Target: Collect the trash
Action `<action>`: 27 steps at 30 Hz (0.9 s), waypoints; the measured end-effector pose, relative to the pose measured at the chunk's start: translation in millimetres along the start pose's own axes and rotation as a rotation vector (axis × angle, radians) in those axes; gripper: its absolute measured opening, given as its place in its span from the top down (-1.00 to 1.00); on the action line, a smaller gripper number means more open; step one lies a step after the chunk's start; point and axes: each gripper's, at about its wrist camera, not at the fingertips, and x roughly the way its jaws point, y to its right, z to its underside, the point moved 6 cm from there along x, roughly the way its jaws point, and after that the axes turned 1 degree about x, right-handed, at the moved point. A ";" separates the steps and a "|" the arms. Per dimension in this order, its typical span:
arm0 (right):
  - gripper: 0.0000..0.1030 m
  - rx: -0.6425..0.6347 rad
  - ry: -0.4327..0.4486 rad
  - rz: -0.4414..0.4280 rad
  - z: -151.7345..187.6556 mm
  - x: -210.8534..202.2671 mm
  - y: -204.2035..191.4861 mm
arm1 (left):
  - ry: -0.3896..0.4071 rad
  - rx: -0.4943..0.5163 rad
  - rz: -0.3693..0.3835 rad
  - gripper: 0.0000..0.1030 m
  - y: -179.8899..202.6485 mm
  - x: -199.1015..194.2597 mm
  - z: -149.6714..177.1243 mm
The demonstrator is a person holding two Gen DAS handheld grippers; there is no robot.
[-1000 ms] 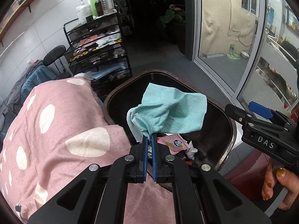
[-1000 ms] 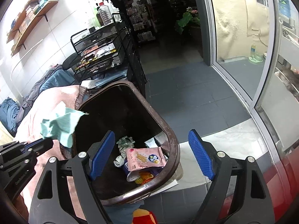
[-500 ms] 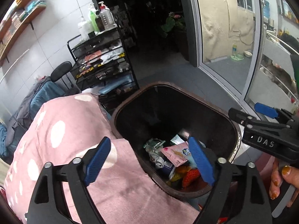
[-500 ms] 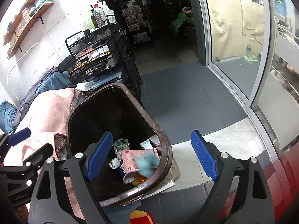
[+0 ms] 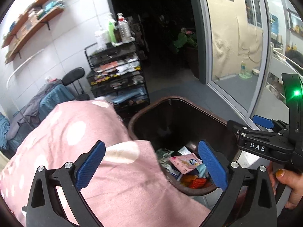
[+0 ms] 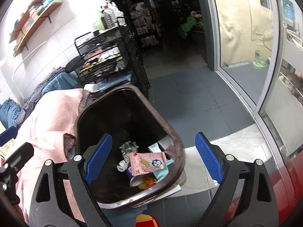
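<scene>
A dark brown trash bin (image 5: 189, 102) (image 6: 176, 141) stands on the floor, holding a pink snack wrapper (image 6: 145, 163) (image 5: 184, 162), crumpled foil, an orange net and the teal cloth (image 6: 162, 170) (image 5: 201, 169). My left gripper (image 5: 151, 167) is open and empty, over a pink spotted fabric (image 5: 85, 132) at the bin's left rim. My right gripper (image 6: 152, 162) is open and empty, above the bin's near end; it also shows in the left wrist view (image 5: 261, 141).
A black wire rack (image 6: 106, 60) with bottles and papers stands behind the bin. A chair with blue clothes (image 5: 55, 96) is at the left. A glass sliding door (image 6: 246, 75) is on the right. Grey floor tiles (image 6: 198, 102) lie beyond.
My left gripper opened and let go of the teal cloth, which dropped into the bin. The left gripper then drew back and left. The right gripper stayed open.
</scene>
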 end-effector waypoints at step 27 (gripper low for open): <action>-0.89 -0.281 0.163 -0.222 36.8 -59.8 -153.5 | 0.100 -0.354 -0.341 -0.89 -147.1 -107.2 102.9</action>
